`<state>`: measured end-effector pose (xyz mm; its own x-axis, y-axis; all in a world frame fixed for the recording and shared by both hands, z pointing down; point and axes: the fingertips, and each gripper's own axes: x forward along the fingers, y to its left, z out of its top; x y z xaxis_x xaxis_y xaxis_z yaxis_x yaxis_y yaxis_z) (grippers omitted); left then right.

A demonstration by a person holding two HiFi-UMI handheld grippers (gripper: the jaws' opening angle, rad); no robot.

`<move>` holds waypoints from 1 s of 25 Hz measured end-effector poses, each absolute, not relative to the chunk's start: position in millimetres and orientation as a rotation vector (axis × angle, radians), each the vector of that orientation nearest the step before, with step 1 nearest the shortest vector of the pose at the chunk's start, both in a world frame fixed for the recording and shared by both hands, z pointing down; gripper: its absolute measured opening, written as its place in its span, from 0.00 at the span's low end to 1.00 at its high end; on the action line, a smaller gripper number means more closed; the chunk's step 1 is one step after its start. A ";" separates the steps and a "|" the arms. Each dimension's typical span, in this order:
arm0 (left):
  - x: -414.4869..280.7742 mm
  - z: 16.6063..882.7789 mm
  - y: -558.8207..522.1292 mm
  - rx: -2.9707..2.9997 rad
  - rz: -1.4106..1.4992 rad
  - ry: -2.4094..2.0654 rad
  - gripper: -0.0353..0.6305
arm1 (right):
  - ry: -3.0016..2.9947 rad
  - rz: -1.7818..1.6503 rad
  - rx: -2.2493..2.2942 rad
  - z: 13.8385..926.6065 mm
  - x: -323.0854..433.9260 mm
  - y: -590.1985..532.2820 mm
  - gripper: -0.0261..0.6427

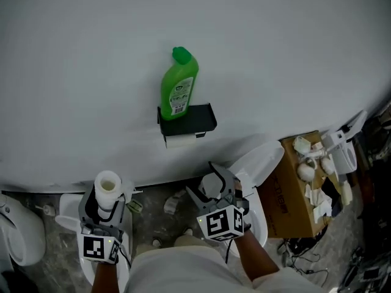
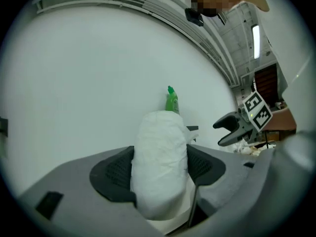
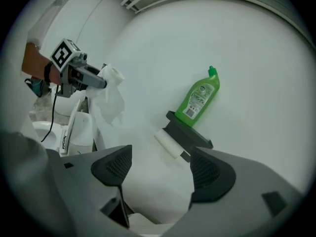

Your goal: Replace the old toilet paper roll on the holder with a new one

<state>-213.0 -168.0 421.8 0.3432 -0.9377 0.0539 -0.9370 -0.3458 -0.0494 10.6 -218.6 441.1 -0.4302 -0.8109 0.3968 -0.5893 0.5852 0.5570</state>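
A black wall holder [image 1: 187,120] carries a thin old toilet paper roll [image 1: 179,141] under its shelf and a green cleaner bottle [image 1: 178,85] on top. My left gripper [image 1: 107,204] is shut on a fresh white toilet paper roll [image 1: 109,187], held low at the left; the roll [image 2: 160,167] fills the space between both pads. My right gripper [image 1: 212,191] hangs open and empty below the holder. Through its jaws [image 3: 160,171] I see the holder [image 3: 190,135], the old roll [image 3: 169,144] and the bottle [image 3: 200,98].
A white toilet with a raised lid [image 1: 261,162] stands at the right of centre, beside a cardboard box [image 1: 294,195] of crumpled paper. Another white fixture [image 1: 19,232] sits at the far left. The wall around the holder is bare.
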 end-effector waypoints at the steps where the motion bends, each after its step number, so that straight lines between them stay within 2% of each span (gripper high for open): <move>1: -213.1 419.6 -167.7 -2.552 -0.101 1.818 0.52 | -2.167 -0.476 1.083 443.2 9.3 -226.3 0.55; 11: -213.0 425.6 -152.3 -2.473 -0.149 1.953 0.52 | -2.036 -0.704 0.905 471.7 -12.7 -290.7 0.55; 25: -248.2 430.2 -136.7 -2.427 -0.123 2.049 0.52 | -1.875 -0.750 0.858 508.3 -31.0 -337.9 0.55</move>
<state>-248.2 -136.7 430.2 0.1659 -0.9826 0.0831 -0.9855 -0.1682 -0.0218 -31.0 -337.9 508.3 -0.3418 -0.8067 0.4822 -0.2512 0.5728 0.7803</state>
